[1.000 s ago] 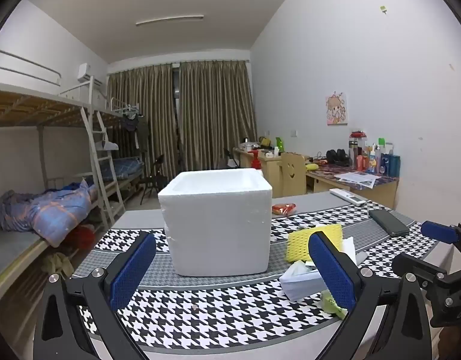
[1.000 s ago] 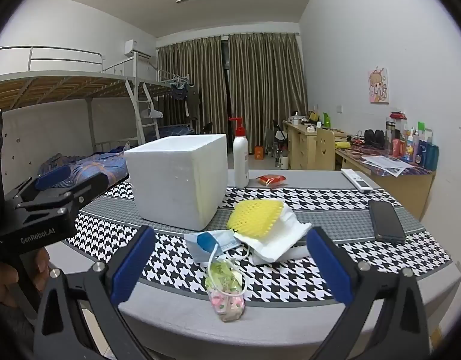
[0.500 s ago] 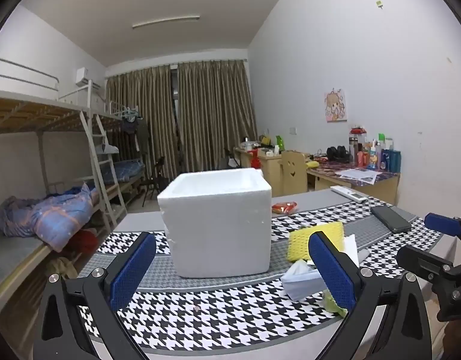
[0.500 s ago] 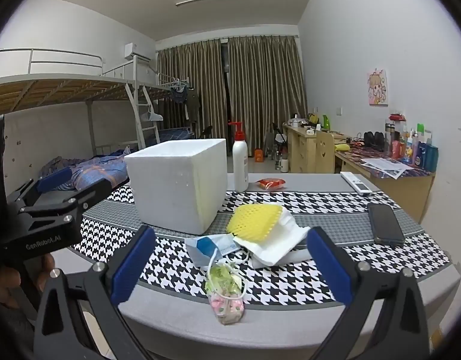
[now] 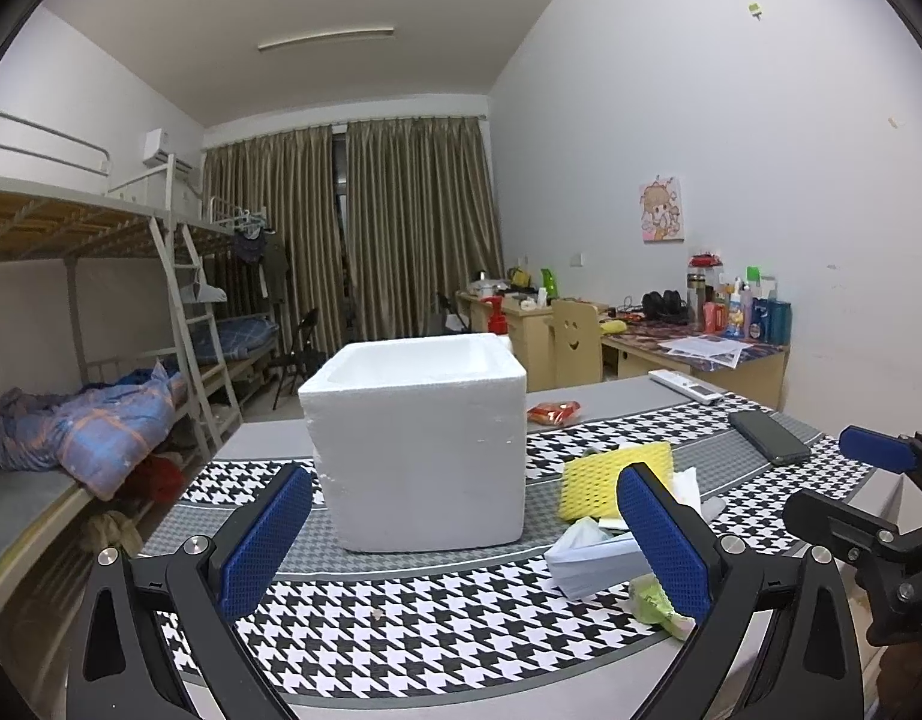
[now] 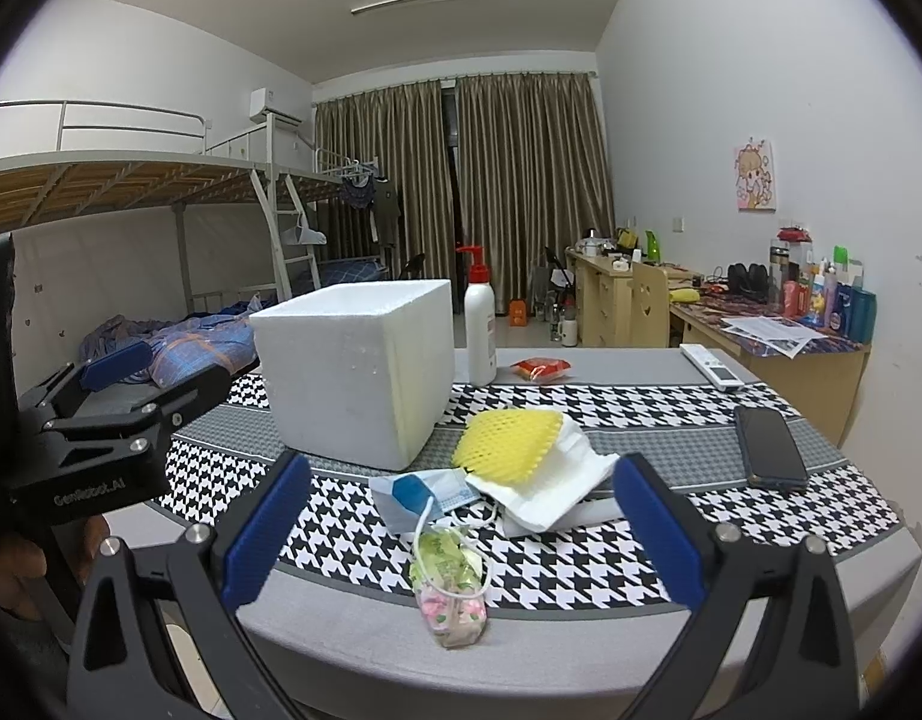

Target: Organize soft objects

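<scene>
- Both tools poised off the near edge of the table (image 6: 580, 654), nothing picked up yet.
- Left gripper (image 5: 461, 534) spread wide and empty, lined up on the white foam box (image 5: 419, 450) (open-topped, blocky, grainy walls) that stands left of the table's middle.
- Right gripper (image 6: 461, 525) spread just as wide, also empty, framing the pile of soft things.
- Soft pile just right of the box, toward the near edge: yellow foam net (image 6: 508, 441), spongy and honeycombed, resting on a crumpled white wad (image 6: 556, 492); flat blue face mask (image 6: 422, 495) with a thin ear loop; small floral pouch (image 6: 452, 591) nearest the edge.
- Likely trouble: mask loop draped over the pouch, so lifting one could drag the other along (or flick it off the edge).
- Foam net springy and light; a shallow pinch could let it pop free.
- Foam box looks featherweight; a nudge from either tool could slide it on the houndstooth cloth (image 5: 437, 636).
- Dark phone (image 6: 769, 447) lying near the right edge, well apart from the pile, smooth and hard — not one for the box.
- Pump bottle (image 6: 480, 324) upright behind the box, tall and tippable if the box shifts back.
</scene>
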Tool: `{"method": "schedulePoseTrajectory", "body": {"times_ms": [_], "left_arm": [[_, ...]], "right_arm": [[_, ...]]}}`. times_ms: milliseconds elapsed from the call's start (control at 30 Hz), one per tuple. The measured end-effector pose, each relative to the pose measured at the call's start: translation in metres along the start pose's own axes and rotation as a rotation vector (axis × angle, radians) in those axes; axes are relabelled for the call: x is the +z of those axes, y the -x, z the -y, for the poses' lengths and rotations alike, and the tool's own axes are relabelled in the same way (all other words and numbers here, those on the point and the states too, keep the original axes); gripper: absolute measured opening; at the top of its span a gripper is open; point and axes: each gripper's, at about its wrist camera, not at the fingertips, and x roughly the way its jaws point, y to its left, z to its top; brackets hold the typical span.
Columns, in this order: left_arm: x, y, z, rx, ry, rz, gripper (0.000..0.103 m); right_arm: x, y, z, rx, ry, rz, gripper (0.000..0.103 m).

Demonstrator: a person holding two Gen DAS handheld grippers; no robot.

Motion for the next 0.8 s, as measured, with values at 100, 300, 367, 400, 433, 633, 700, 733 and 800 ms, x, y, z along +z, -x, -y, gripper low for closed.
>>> {"method": "schedulePoseTrajectory", "body": {"times_ms": [100, 300, 367, 400, 433, 633, 700, 733, 800], "left_arm": [[-0.0002, -0.0001, 0.0014, 0.0, -0.001, -0.002, 0.102], [-0.0007, 0.0005, 0.0013, 0.001, -0.003, -0.002, 0.102], [-0.0008, 0.0004, 0.0016, 0.001, 0.0, -0.002, 0.102], [-0.0008, 0.0006, 0.0015, 0.002, -0.001, -0.002, 0.102], [-0.0007, 0.0005, 0.0016, 0.002, -0.001, -0.003, 0.102], [-0.0005, -0.0008, 0.0007, -0.001, 0.002, -0.003, 0.102], [-0.0004, -0.0016, 0.0011, -0.001, 0.001, -0.008, 0.102], [-0.0003, -0.0017, 0.0016, -0.002, 0.001, -0.008, 0.102], [0.0003, -0.0017, 0.0026, -0.004, -0.001, -0.01, 0.102]], "right_arm": [[0.0005, 0.0002, -0.0002, -0.001, 0.0, 0.001, 0.102], [0.0003, -0.001, 0.0006, 0.0, 0.002, 0.003, 0.102], [0.0001, -0.0008, 0.0001, -0.002, 0.003, 0.003, 0.102], [-0.0001, -0.0005, 0.0003, -0.002, 0.003, 0.004, 0.102], [-0.0001, -0.0003, 0.0003, 0.0, 0.002, 0.004, 0.102], [0.0003, -0.0005, 0.0002, -0.001, 0.002, 0.002, 0.102], [0.0003, -0.0004, -0.0001, -0.003, 0.004, 0.003, 0.102], [0.0002, -0.0005, 0.0003, -0.003, 0.004, 0.003, 0.102], [0.0005, -0.0006, 0.0013, -0.003, 0.003, 0.001, 0.102]]}}
